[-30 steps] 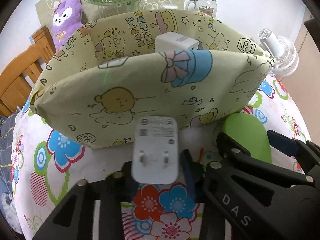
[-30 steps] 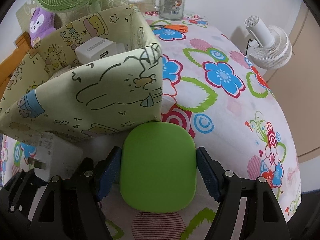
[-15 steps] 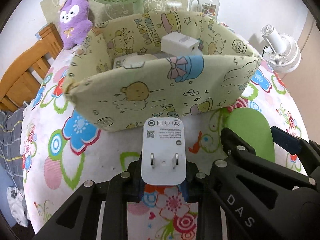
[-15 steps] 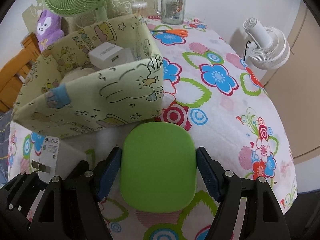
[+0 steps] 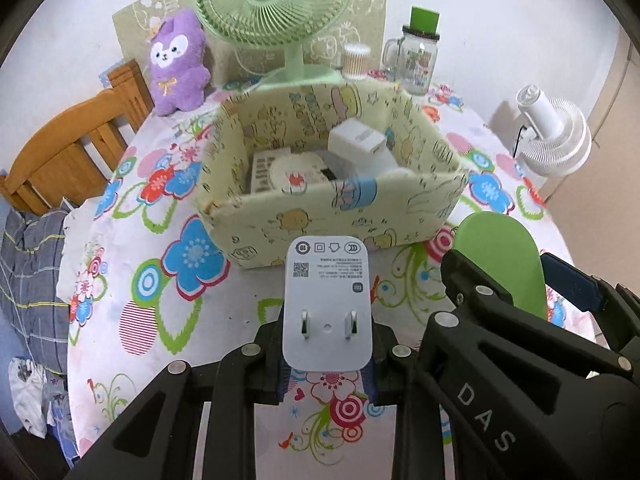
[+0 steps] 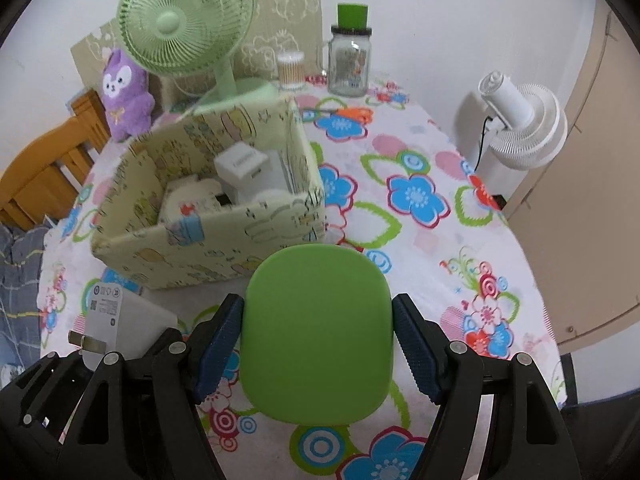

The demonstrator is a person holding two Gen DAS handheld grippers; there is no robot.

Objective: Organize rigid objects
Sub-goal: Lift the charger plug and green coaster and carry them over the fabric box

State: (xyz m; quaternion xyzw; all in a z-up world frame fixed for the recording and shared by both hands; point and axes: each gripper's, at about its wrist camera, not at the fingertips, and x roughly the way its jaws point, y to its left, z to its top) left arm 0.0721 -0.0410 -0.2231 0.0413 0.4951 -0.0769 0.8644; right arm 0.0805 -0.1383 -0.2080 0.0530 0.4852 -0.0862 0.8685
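The left tool (image 5: 326, 364) is gripping a white plug-in charger (image 5: 327, 300) between its closed fingers, prongs facing the camera and the printed label end pointing toward the fabric storage box (image 5: 332, 216). The charger is hanging above the flowered desk (image 5: 200, 320), on the near side of the box and apart from it.

The right tool (image 6: 318, 344) is clamping a green rounded case (image 6: 316, 332), its blue ribbed pads (image 6: 218, 344) pressing on the case's two sides. The case is also sitting in the air short of the box's near right corner (image 6: 208, 248).

Inside the box a white adapter block (image 5: 358, 142) is leaning against the right wall, with a round cream item (image 5: 294, 170) and other flat pieces lying beside it.

Behind the box a green desk fan (image 6: 184, 20), a purple plush toy (image 5: 178, 60), a glass jar with a green lid (image 6: 349, 52) and a cotton-swab tub (image 6: 291, 70) are standing. A white fan (image 6: 520, 124) is standing off the desk's right edge.
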